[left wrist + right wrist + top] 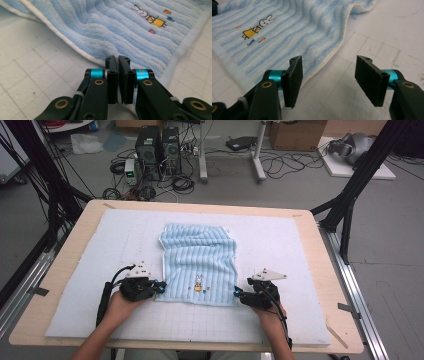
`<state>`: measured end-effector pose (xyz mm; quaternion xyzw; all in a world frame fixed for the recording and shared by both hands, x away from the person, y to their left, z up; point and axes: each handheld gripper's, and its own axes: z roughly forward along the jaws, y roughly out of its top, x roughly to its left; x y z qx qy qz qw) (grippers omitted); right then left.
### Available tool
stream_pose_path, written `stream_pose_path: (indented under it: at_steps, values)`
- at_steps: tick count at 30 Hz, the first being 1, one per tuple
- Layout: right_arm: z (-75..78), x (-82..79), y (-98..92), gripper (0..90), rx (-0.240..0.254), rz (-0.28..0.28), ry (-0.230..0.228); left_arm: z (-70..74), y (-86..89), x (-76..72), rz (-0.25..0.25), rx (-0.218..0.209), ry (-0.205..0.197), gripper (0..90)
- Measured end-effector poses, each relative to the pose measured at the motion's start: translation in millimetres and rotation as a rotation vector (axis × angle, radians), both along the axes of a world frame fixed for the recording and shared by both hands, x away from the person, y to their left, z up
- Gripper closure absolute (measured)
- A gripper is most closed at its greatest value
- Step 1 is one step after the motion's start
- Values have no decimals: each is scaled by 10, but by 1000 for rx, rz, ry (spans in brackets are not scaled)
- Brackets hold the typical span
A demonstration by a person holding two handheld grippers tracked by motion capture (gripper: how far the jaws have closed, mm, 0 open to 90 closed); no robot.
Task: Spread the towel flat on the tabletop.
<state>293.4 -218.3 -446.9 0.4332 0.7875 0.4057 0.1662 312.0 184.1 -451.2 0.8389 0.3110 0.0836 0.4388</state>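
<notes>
Light-blue ribbed terry towel lies flat mid-mat, long axis near-to-far. Left gripper is pinched shut on its near-left corner. Right gripper gapes wide, near-right corner just left of it, ungripped.

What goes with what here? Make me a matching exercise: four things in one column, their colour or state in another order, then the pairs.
1. towel
2. left gripper
3. right gripper
4. rabbit's dress

A. jaws apart
B. yellow
C. light blue, striped
D. jaws shut at the towel's edge

Pairs: 1-C, 2-D, 3-A, 4-B
</notes>
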Motion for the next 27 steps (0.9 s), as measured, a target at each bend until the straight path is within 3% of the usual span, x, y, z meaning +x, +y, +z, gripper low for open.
stream_pose_path:
  at_steps: [2, 4, 6, 8, 10, 13, 17, 23, 27]
  values:
    - [-31, 11, 43, 445, 10, 29, 21, -2, 13, -25, -12, -6, 5, 856]
    - [-42, 6, 124, 468, -37, 46, 21, -1, 14, -45, -16, -9, 10, 856]
    - [-41, 9, 167, 514, -34, 58, 22, -3, 15, -56, -19, -14, 12, 856]
    - [-39, 5, 170, 615, -53, 49, 12, -4, 19, -64, -25, -21, 20, 856]
    - [-30, 8, 151, 731, -37, 63, 27, -3, 20, -78, -33, -25, 26, 856]
    - [-9, -17, 170, 859, -59, 103, 34, -3, 20, -102, -50, -30, 36, 856]
    - [27, -66, 170, 869, -92, 136, 47, -2, 36, -161, -67, -38, 47, 856]
    - [52, -168, 109, 869, -70, 177, 79, 10, 46, -328, -102, -40, 59, 855]
    - [82, -323, 85, 868, -72, 223, 95, 14, 56, -450, -141, -39, 72, 854]
